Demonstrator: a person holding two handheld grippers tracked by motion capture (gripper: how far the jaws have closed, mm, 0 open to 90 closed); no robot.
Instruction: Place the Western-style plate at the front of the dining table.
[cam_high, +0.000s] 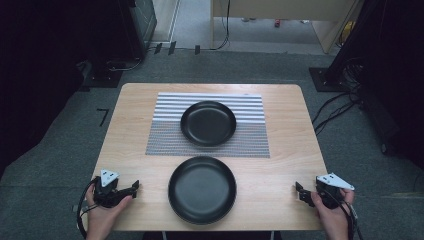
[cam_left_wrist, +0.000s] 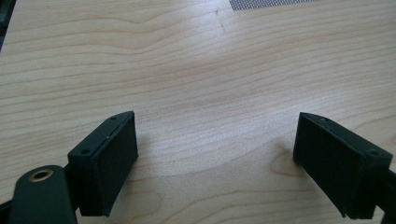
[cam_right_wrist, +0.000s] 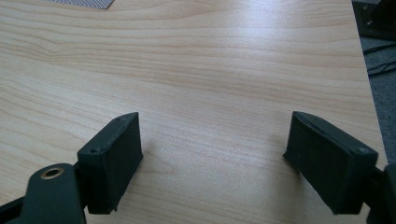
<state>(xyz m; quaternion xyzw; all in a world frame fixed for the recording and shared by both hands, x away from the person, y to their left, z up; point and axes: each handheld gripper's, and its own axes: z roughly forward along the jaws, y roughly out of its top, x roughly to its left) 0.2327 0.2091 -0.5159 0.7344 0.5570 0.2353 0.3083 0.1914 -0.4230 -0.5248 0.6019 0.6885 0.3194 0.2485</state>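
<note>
The left gripper (cam_high: 134, 189) rested at the near left corner of the tabletop (cam_high: 285, 165), held in the person's left hand (cam_high: 102, 212), its jaws spread wide with bare wood between them. The right gripper (cam_high: 300, 192) sat at the near right corner in the right hand (cam_high: 332, 215), its jaws likewise spread and holding nothing.

The nearer black plate (cam_high: 202, 189) lay on the bare wood at the middle of the near edge, between the two grippers and well apart from both. The farther black plate (cam_high: 208, 123) sat on the striped placemat (cam_high: 250, 142) toward the far edge, just beyond the nearer one without touching it.

In the left gripper view only a corner of the placemat (cam_left_wrist: 271, 3) showed at the top edge, and the jaws were cut off at the bottom. In the right gripper view a sliver of the placemat (cam_right_wrist: 84, 3) was cut off at the top, and the right edge of the tabletop (cam_right_wrist: 364, 93) gave way to grey floor (cam_right_wrist: 385, 116). Both forearms were cut off by the bottom of the high view.
</note>
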